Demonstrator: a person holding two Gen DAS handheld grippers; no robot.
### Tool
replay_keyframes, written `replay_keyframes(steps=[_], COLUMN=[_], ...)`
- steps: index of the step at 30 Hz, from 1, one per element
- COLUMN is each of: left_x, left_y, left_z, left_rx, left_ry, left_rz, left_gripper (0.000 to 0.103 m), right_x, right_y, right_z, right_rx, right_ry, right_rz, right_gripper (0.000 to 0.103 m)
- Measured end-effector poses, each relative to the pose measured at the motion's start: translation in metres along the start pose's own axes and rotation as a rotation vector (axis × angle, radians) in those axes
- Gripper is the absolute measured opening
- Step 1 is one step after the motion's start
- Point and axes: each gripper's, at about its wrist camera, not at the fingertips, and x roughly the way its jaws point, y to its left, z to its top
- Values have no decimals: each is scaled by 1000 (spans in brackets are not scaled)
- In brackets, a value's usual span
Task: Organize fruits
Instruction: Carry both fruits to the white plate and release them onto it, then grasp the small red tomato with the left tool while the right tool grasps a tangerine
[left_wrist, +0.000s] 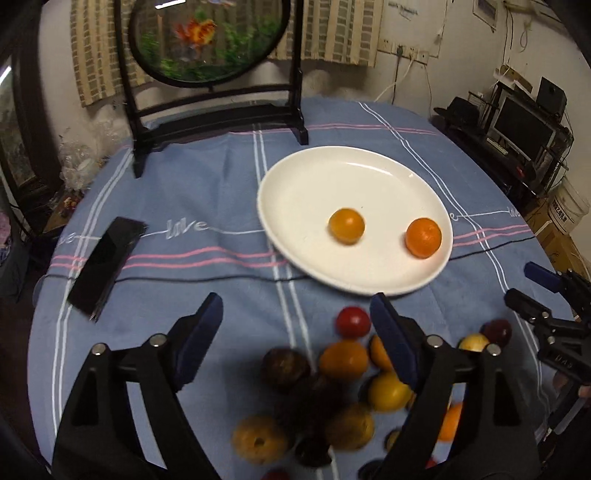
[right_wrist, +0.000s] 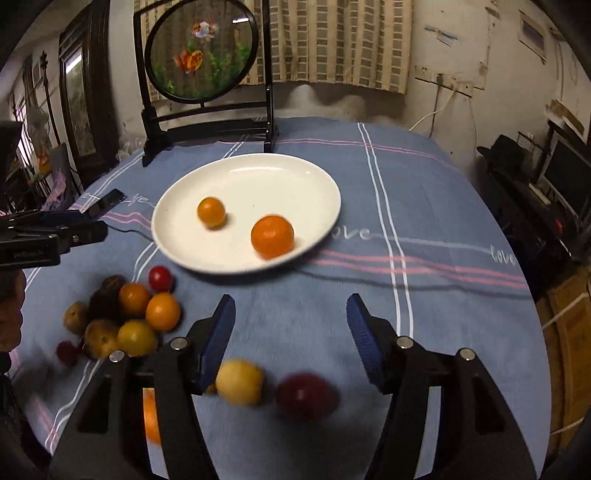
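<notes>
A white plate (left_wrist: 295, 192) (right_wrist: 314, 184) lies on the blue tablecloth and holds two orange fruits (left_wrist: 346, 226) (left_wrist: 423, 237) (right_wrist: 211, 212) (right_wrist: 272, 236). A pile of small fruits (left_wrist: 343, 360) (right_wrist: 133, 317), orange, yellow, red and dark purple, lies in front of the plate. My left gripper (left_wrist: 297, 317) is open and empty above the pile's far edge. My right gripper (right_wrist: 291, 314) is open and empty, with a yellow fruit (right_wrist: 240, 382) and a dark red fruit (right_wrist: 306, 395) lying below it. The right gripper also shows in the left wrist view (left_wrist: 532, 284).
A round fish picture on a black stand (left_wrist: 207, 40) (right_wrist: 201, 51) stands at the table's back. A black phone (left_wrist: 105, 258) (right_wrist: 107, 201) lies at the left, and a thin black cable (left_wrist: 184, 278) crosses the cloth. Shelves with a monitor (left_wrist: 524, 125) stand at right.
</notes>
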Motion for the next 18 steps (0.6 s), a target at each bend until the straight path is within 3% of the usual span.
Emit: replay_keyframes(steps=[4, 7, 13, 15, 18], left_x=[-31, -45, -44, -39, -35], left_y=[5, 12, 24, 26, 27], left_z=[-33, -64, -124, -135, -143], left_rx=[12, -24, -96, -106, -114], left_ry=[-37, -25, 74, 127, 144], left_rz=[74, 53, 49, 50, 47], left_gripper=[92, 93, 93, 93, 92], right_x=[-21, -34, -50, -54, -57], right_y=[4, 9, 11, 13, 20], right_z=[-38, -63, -90, -95, -98], right_rx=[-2, 8, 34, 36, 20], right_ry=[6, 9, 17, 21, 19], right_rz=[-3, 19, 57, 68, 69], right_gripper=[63, 63, 63, 63, 63])
